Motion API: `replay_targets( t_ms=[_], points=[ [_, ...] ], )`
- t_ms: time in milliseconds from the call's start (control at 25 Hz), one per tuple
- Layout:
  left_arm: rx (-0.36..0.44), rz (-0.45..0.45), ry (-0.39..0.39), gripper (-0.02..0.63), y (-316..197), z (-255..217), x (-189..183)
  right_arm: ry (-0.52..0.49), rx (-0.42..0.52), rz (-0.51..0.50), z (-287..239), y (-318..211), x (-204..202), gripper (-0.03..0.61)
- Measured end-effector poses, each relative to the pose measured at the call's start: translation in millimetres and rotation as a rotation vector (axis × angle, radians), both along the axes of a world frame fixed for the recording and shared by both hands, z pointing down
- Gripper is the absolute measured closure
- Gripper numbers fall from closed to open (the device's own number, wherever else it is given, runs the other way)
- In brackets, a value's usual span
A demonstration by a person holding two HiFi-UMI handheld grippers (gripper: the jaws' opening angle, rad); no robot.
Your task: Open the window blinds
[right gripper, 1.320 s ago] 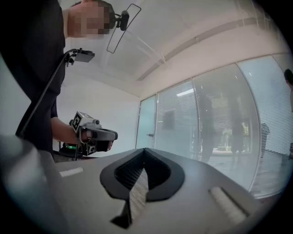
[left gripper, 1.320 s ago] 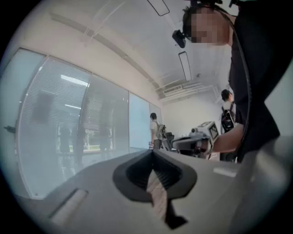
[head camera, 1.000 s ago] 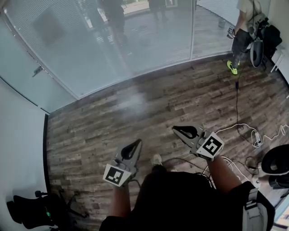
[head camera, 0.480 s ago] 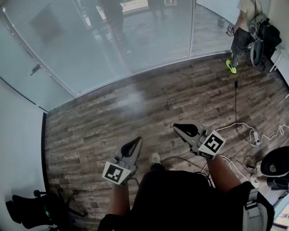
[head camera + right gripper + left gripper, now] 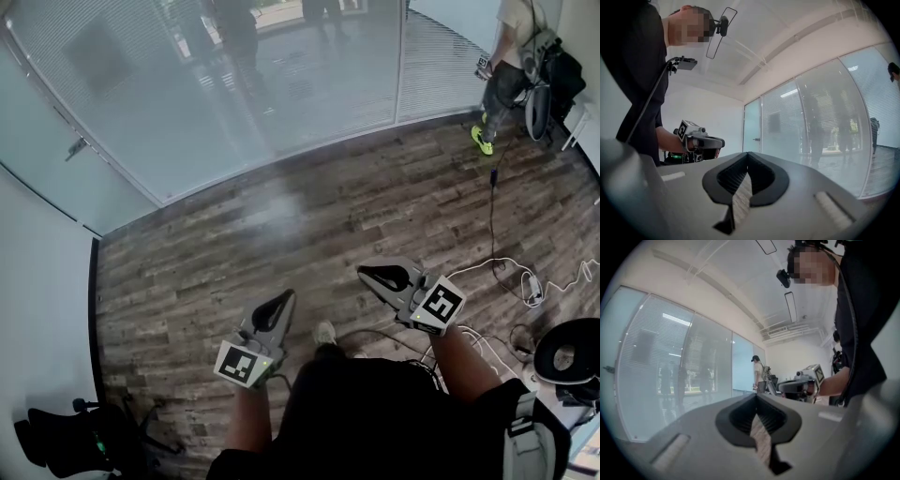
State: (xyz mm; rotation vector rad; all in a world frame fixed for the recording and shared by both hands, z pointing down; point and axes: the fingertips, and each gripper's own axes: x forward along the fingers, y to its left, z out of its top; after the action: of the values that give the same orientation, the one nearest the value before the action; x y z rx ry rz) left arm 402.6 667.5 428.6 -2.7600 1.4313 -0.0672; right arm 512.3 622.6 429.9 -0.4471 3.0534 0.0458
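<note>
The window blinds [image 5: 225, 66] hang shut behind a long glass wall across the wood floor from me, with reflections on the glass. Both grippers are held level at waist height, well short of the glass. In the head view my left gripper [image 5: 284, 298] and my right gripper [image 5: 364, 272] point toward the wall. The left gripper view shows its jaws meeting at the tips [image 5: 756, 397] with nothing between them, the blinds [image 5: 661, 357] beyond. In the right gripper view the jaws [image 5: 747, 154] are likewise shut and empty, facing the blinds [image 5: 820, 126].
A person [image 5: 506, 56] stands by gear at the far right corner. White cables [image 5: 525, 281] and a black round seat [image 5: 567, 349] lie at my right. Black equipment [image 5: 66, 436] sits at the lower left by the white wall. A door handle [image 5: 77, 145] is on the left glass panel.
Both grippers stay where they were, jaws shut. The person at the far right has shifted slightly.
</note>
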Motion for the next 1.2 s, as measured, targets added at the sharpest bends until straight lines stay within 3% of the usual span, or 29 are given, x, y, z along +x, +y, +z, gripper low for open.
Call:
replay_targets(
  t_ms=[760, 1200],
  points=[
    [-0.039, -0.013, 0.009, 0.609, -30, 12, -23, 0.003, -0.05, -0.078, 13, -29, -37, 0.572],
    [-0.002, 0.043, 0.038, 0.609, -99, 3, -52, 0.049, 0.009, -0.056, -5, -97, -78, 0.572]
  ],
)
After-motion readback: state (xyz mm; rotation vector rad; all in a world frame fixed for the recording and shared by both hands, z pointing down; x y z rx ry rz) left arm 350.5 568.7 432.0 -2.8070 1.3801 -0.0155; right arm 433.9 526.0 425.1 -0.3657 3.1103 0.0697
